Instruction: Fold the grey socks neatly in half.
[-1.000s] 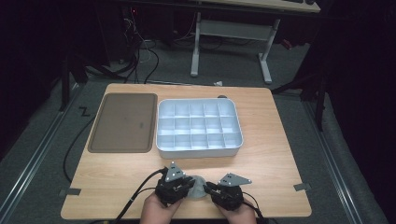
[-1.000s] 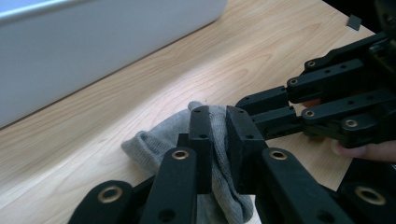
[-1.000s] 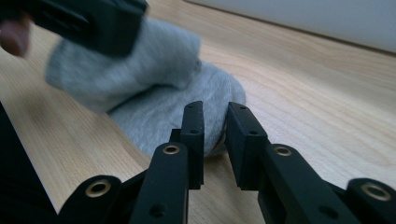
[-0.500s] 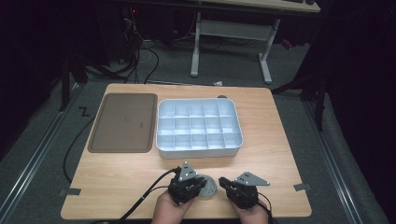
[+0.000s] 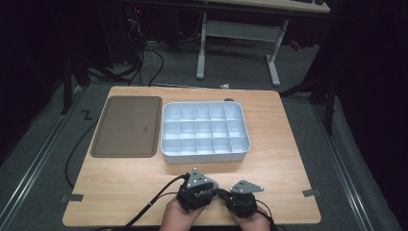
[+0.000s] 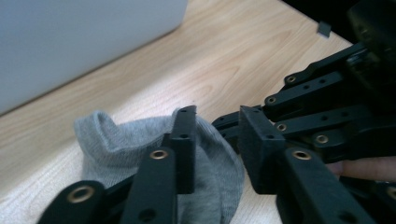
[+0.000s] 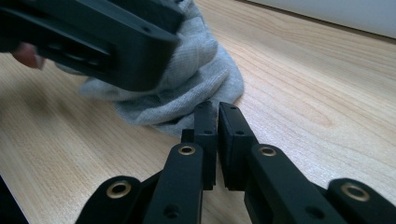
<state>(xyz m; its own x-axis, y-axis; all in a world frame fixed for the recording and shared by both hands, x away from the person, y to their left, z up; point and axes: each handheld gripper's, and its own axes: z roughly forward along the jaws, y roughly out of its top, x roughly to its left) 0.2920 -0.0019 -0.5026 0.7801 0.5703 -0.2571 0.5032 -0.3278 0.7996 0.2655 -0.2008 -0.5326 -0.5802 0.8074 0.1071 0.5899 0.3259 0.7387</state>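
Sock [image 6: 205, 158] — grey, bunched on the bench [image 5: 144, 183] near my edge — lies between my tongs: left tongs [image 6: 212, 140] gape around its fold, right tongs [image 7: 217, 140] nearly closed, pinching its hem.

One wooden table [image 5: 120, 192]; one brown tray [image 5: 126, 126], at left; one pale compartment box [image 5: 205, 154], divided into fifteen cells, three rows of five. One grey sock [image 6: 116, 135], bunched on the tabletop at the near edge. Two hand-held grippers: one left gripper [image 5: 196, 190] and one right gripper [image 5: 242, 198], each with two black jaws and one grey three-cornered plate on top. Two hands of one person. Two tape marks on the table, one at each side
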